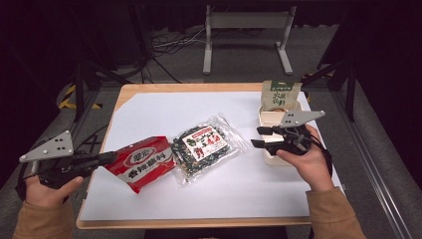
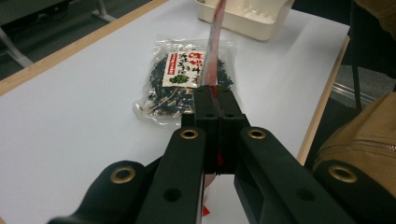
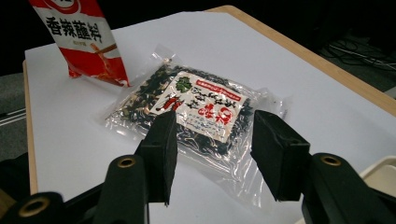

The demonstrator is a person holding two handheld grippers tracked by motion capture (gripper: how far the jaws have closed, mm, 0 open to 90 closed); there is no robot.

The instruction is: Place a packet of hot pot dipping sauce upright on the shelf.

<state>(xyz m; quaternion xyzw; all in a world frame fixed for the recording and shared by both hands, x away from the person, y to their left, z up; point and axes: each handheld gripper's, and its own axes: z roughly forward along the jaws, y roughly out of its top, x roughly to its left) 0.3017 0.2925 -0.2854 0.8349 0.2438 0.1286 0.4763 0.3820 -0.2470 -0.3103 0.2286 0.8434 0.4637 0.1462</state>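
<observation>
White-covered worktop [image 1: 164, 107]: left gripper [image 1: 107, 158], held level, has its fingers clamped on a glossy red foil sachet [image 1: 142, 162]; right gripper [image 1: 259, 137], fingers parted and empty, points toward a clear packet of dark dried food [image 1: 206, 146].

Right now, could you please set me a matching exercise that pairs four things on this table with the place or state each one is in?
Things:
1. red sauce packet
2. clear packet of dark dried food
3. green-and-white pouch
4. right gripper

Places or states:
A. standing in the cream tray
B. lying flat mid-table
C. clamped in the left gripper
D. jaws open, nothing between them

Pairs: 1-C, 2-B, 3-A, 4-D
</observation>
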